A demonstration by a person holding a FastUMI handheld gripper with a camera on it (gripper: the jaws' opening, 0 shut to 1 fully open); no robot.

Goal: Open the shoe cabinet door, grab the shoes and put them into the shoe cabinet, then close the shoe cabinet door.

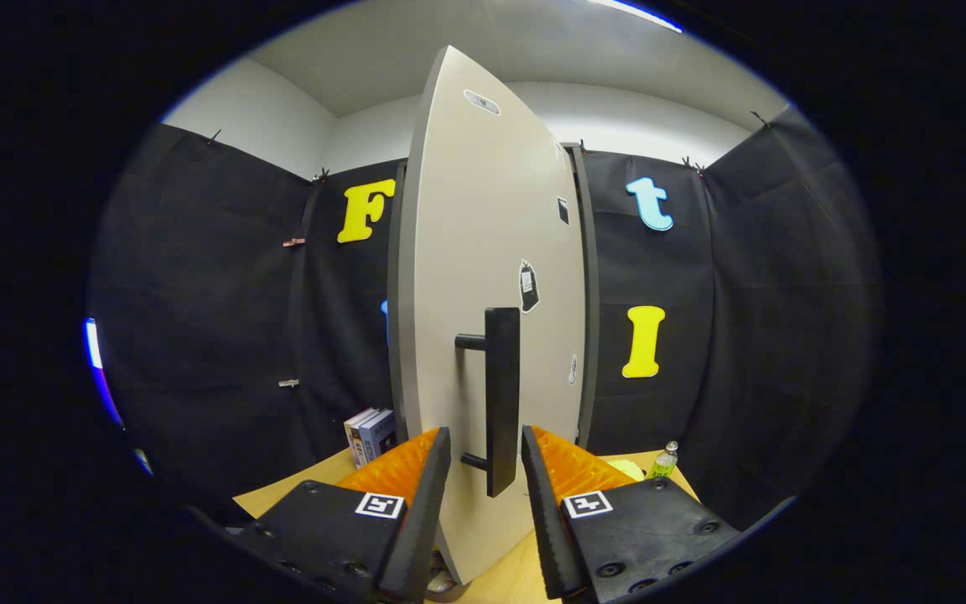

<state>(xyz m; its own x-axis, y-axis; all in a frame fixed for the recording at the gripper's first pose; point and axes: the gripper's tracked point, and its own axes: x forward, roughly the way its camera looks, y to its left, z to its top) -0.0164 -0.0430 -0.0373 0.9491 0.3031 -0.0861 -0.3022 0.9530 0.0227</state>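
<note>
The shoe cabinet door (483, 252) is a tall pale panel that stands swung out toward me, with a few small stickers on it. Dark edges of the cabinet frame (590, 294) show behind it on both sides. The door's black vertical bar handle (501, 394) sits between my fingers. My gripper (486, 432) is open around the lower part of that handle. The right finger (537, 486) lies close against the bar, while the left finger (433, 495) stands a little apart from it. The cabinet's inside is hidden behind the door.
The cabinet stands on a wooden tabletop (282, 497). Several books (370, 432) stand upright left of the door. A small clear bottle (663, 460) stands right of it, beside a pale yellow-green thing (630, 468). Black cloth walls close the booth all round.
</note>
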